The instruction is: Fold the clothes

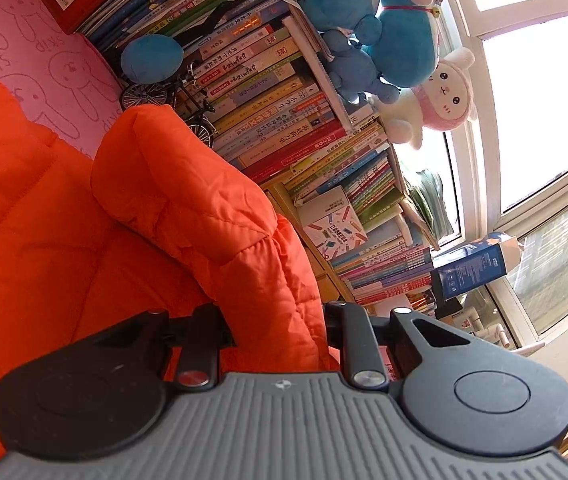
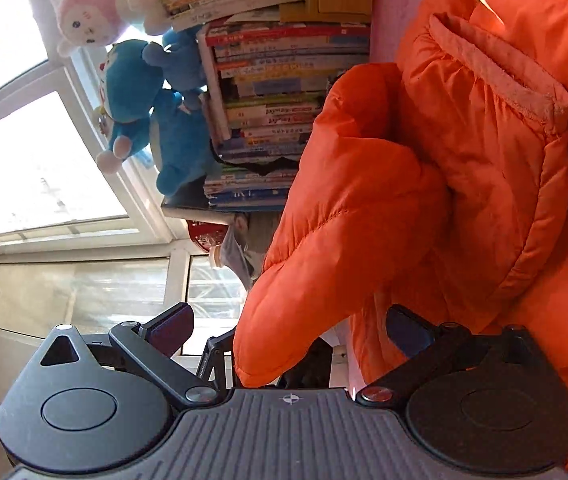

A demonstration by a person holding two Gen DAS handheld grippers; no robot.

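Observation:
An orange padded jacket (image 1: 187,200) lies on a pink sheet with rabbit prints (image 1: 43,60). In the left wrist view a bunched fold of it rises between the fingers of my left gripper (image 1: 275,332), whose jaws stand close together and pinch the fabric. In the right wrist view the same jacket (image 2: 484,160) fills the right side, its pocket flap showing. A puffy sleeve end hangs down into the wide gap of my right gripper (image 2: 290,332), which is open. Its blue pads (image 2: 408,330) do not press the cloth.
A tall stack of books (image 1: 284,120) stands right behind the jacket, with a model bicycle (image 1: 163,96) and a blue ball at its foot. Blue and pink plush toys (image 1: 396,32) sit on the books by a bright window (image 1: 544,120). A blue box (image 1: 472,268) rests on the sill.

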